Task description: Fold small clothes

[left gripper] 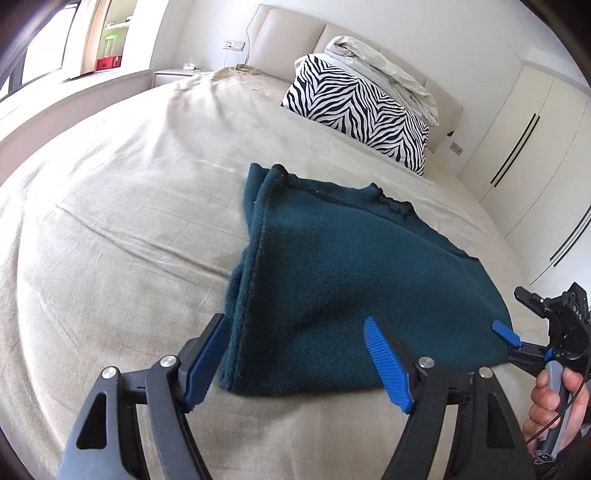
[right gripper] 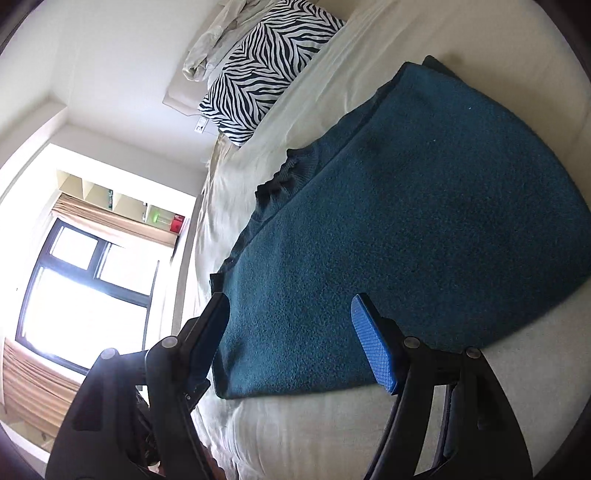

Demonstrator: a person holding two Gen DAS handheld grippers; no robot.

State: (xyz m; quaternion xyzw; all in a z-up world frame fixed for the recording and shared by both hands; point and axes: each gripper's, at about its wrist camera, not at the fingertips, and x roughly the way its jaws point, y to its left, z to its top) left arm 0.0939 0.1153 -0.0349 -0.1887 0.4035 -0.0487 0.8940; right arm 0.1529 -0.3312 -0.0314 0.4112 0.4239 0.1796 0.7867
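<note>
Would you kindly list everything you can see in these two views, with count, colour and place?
sweater: one, dark teal, folded flat on the bed in front of both grippers
bed sheet: one, beige, covering the bed
pillow: one, black and white zebra print, at the head of the bed
bundled bedding: one, pale grey-white, on top of the pillow
headboard: one, cream, padded, behind the pillow
wardrobe: one, white with dark handles, beside the bed
window: one, dark frame, tan curtains
left gripper: one, black with blue fingers, open over the sweater's near edge
right gripper: one, black with blue fingers, open
hand: one, holding the right gripper's handle
</note>
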